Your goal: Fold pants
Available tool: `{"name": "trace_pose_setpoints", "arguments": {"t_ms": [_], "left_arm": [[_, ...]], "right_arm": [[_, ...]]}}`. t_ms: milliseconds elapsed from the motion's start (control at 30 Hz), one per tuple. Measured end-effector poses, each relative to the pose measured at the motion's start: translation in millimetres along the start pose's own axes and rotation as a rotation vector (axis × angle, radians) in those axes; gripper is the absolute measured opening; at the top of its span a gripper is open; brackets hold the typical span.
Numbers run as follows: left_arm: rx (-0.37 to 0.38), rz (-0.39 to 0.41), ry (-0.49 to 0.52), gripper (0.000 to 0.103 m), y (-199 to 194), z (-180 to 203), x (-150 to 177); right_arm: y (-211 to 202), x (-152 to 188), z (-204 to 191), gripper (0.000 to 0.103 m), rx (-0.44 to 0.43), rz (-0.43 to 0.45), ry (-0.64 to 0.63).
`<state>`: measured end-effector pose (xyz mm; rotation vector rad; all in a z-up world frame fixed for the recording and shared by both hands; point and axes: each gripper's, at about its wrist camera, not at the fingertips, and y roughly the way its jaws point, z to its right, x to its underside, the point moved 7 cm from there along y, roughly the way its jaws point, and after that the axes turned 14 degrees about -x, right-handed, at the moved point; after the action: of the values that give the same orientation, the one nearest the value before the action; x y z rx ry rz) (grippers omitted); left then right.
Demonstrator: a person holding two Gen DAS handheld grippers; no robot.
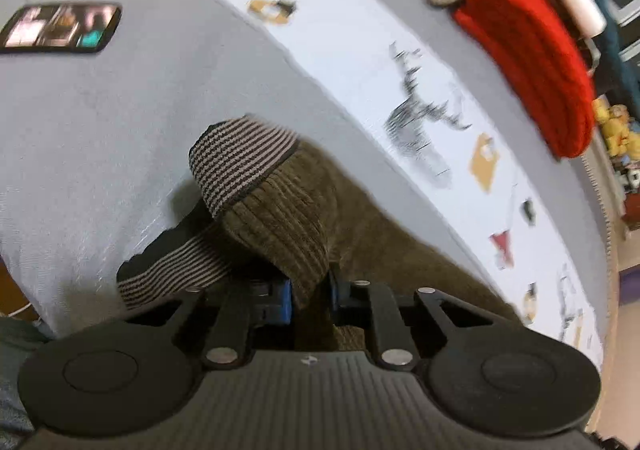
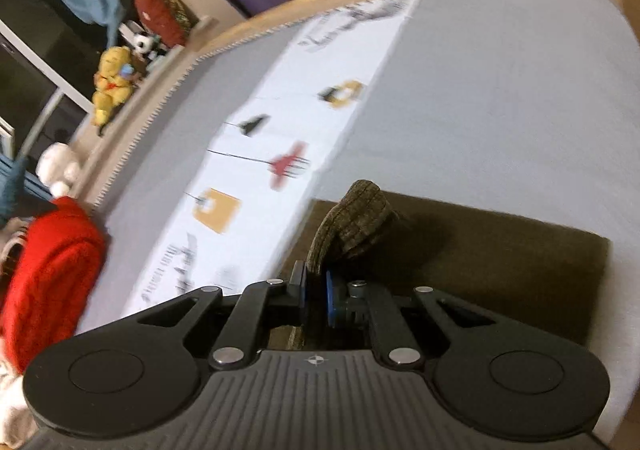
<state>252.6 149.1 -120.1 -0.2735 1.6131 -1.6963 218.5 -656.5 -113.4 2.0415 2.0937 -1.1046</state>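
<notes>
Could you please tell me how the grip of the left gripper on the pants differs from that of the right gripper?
The left gripper pinches the pants at the striped waistband; the right gripper pinches plain olive corduroy, no stripes showing. The left gripper's bunch looks larger than the right's. Both are shut on cloth lifted off the grey bedcover.

No legible writing in either wrist view

Dark script-like marks run along the white printed band [image 2: 280, 153] of the bed cover [image 2: 500, 97], among small pictures in yellow, red and black, but motion blur leaves no word readable. The lit phone screen [image 1: 60, 27] lying on the bed shows coloured tiles, too small and blurred to make out. Each tool's housing bears only a small round emblem [image 1: 309, 360], not lettering, seen again in the right wrist view [image 2: 315, 360].
</notes>
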Motion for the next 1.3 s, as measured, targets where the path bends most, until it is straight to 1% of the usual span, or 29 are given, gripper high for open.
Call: {"name": "trace_pose_setpoints", "arguments": {"t_ms": [33,67,167,233,300,367,400,433,467,533,600,667,700,800,833,900,1000,1067,1133,1167,1200,1233,1267,1300], "left_arm": [[0.016,0.017,0.006,0.017,-8,1,0],[0.027,0.033,0.016,0.009,-17,1,0],[0.033,0.067,0.046,0.007,-34,-4,5],[0.016,0.073,0.072,0.007,-36,-12,13],[-0.022,0.058,0.100,0.007,-26,-21,28],[-0.068,0.010,0.128,0.006,-6,-30,45],[-0.083,-0.015,0.129,0.006,5,-34,53],[-0.101,-0.023,0.135,0.007,15,-38,57],[-0.109,-0.021,0.143,0.007,22,-41,61],[-0.102,-0.013,0.145,0.007,26,-43,63],[-0.102,-0.001,0.159,0.008,24,-42,62],[-0.103,0.003,0.172,0.009,24,-43,63],[-0.102,0.006,0.174,0.010,24,-42,63],[-0.093,0.018,0.171,0.010,28,-42,64],[-0.094,0.028,0.177,0.010,29,-41,65],[-0.104,0.047,0.205,0.011,27,-39,64],[-0.111,0.060,0.221,0.014,29,-36,63],[-0.111,0.061,0.218,0.014,29,-35,63],[-0.114,0.069,0.228,0.015,28,-35,63],[-0.115,0.077,0.237,0.017,28,-35,64],[-0.119,0.086,0.245,0.019,28,-34,65],[-0.127,0.097,0.254,0.026,28,-34,65],[-0.136,0.108,0.263,0.031,27,-35,66],[-0.135,0.114,0.268,0.031,27,-36,66]], "right_arm": [[-7,-6,-15,0.009,-0.027,0.011,-0.022],[-15,-12,-26,0.009,-0.051,0.026,-0.044],[-52,-30,-45,0.009,-0.118,0.074,-0.088],[-80,-38,-38,0.009,-0.156,0.094,-0.093],[-102,-38,-19,0.009,-0.164,0.103,-0.094],[-110,-25,16,0.009,-0.118,0.093,-0.119],[-105,-17,37,0.009,-0.076,0.075,-0.122],[-97,-7,63,0.009,-0.032,0.044,-0.107],[-86,3,85,0.009,-0.003,0.006,-0.096],[-71,24,130,0.009,0.105,-0.042,-0.053],[-63,38,159,0.010,0.150,-0.059,-0.003],[-63,41,164,0.010,0.135,-0.030,0.004],[-63,41,163,0.011,0.145,-0.032,0.008],[-62,36,159,0.011,0.214,-0.061,0.032],[-57,39,153,0.011,0.238,-0.064,0.046],[-58,42,150,0.011,0.281,-0.051,0.081],[-51,51,142,0.012,0.320,-0.005,0.070],[-51,59,140,0.013,0.322,0.063,0.035],[-52,68,137,0.013,0.315,0.114,-0.057],[-51,71,135,0.013,0.315,0.117,-0.109],[-52,69,133,0.014,0.319,0.103,-0.140],[-53,66,133,0.015,0.309,0.091,-0.152],[-55,63,135,0.016,0.293,0.094,-0.137],[-57,62,139,0.016,0.276,0.099,-0.108]]}}
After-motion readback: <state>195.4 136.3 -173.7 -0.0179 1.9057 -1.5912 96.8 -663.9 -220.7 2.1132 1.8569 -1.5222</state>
